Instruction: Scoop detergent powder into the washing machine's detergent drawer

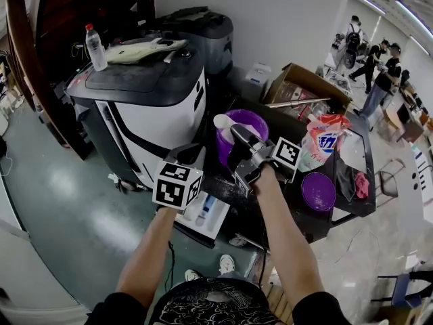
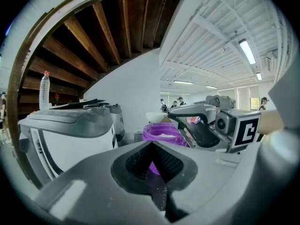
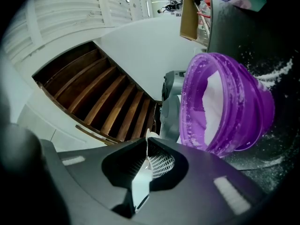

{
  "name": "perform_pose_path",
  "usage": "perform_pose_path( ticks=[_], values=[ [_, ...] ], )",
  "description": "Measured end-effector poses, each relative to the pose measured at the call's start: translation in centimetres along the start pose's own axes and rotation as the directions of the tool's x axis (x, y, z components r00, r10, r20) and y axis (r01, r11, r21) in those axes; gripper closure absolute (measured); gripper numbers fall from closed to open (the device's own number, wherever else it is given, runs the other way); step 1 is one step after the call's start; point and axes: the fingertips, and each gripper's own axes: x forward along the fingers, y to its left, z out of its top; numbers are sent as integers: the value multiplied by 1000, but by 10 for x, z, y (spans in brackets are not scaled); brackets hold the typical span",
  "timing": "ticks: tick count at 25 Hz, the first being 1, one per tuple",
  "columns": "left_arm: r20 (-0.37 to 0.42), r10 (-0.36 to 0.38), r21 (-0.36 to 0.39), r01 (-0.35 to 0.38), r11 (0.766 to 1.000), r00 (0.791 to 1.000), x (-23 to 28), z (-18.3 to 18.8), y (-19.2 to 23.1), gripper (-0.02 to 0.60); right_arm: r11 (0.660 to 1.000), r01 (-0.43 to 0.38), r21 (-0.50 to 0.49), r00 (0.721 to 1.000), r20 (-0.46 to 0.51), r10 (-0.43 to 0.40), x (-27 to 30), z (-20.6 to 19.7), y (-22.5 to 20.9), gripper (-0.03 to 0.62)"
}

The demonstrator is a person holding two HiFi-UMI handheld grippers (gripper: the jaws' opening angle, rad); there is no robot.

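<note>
The right tongs (image 3: 146, 147) are clamped on the handle of the white scoop (image 1: 223, 121), whose bowl sits at the rim of the purple tub (image 1: 254, 122) of powder on the counter (image 3: 281, 139). The left tongs (image 2: 152, 146) are closed on nothing, near the open drawer (image 1: 206, 215). Carrying powder across to the drawer looks still to do.

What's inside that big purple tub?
White powder lies heaped inside the purple tub, and grains stick to its inner wall. The powder covers the bottom, so anything under it is hidden. The right gripper holds a white scoop beside the rim.
</note>
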Motion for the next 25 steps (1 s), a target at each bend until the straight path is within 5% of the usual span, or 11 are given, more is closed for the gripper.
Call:
perform_pose_path(
  ticks=[25],
  values=[
    [18, 106, -68, -104, 992, 994, -75, -39, 41, 581, 999, -7, -35, 993, -118, 3, 6, -93, -15, 559]
  ],
)
